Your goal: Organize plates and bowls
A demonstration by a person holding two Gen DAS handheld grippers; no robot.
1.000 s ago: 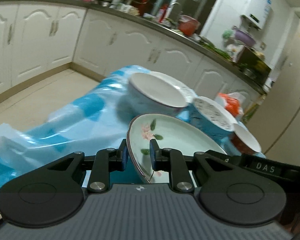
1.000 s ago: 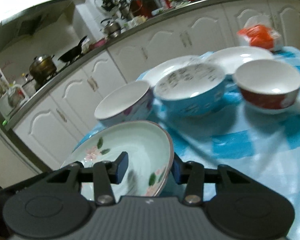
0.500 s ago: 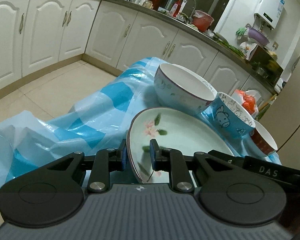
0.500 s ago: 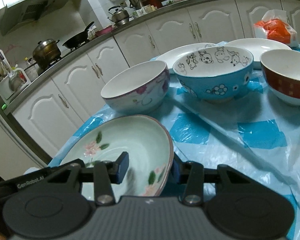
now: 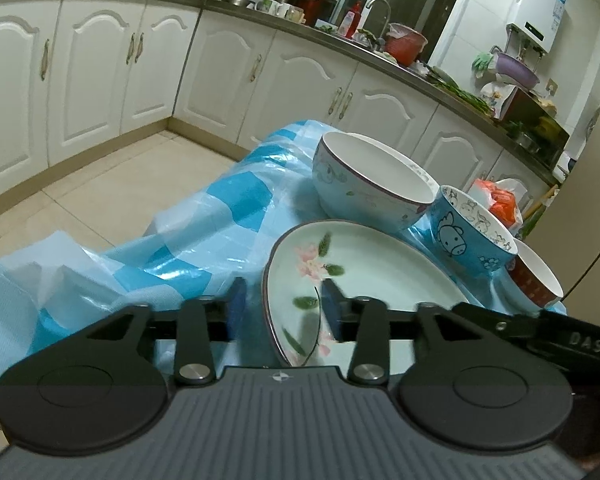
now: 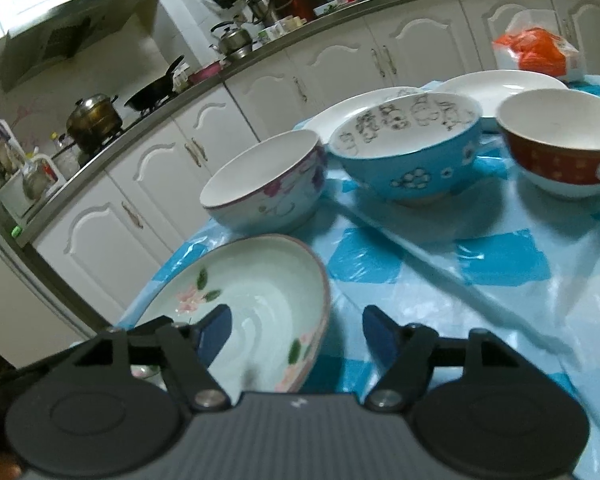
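1. the flower plate [image 5: 364, 276] is being let go on the near corner of the bench [image 6: 500, 280], which is covered by a blue and white cloth.
2. the left hand-held gripper [image 5: 284, 312] is being opened. the plate's near rim is lying between its jaws, but it is not being squeezed.
3. the right hand-held gripper [image 6: 296, 332] is being opened too. the other side of the rim is sitting between its jaws, and no pad is being pressed on it.
4. so this one plate is being counted as set down, as a guess.
5. nothing is being stacked yet. the white bowl with purple flowers [image 6: 264, 188], the blue cartoon bowl [image 6: 408, 156] and the red bowl [image 6: 560, 148] are being kept apart in a row behind the plate.
6. two white plates [image 6: 500, 88] are being kept at the far side, behind the bowls.
7. most of the job is being left to do, it seems: the bowls are waiting to be put into each other, and the plates to be piled up.
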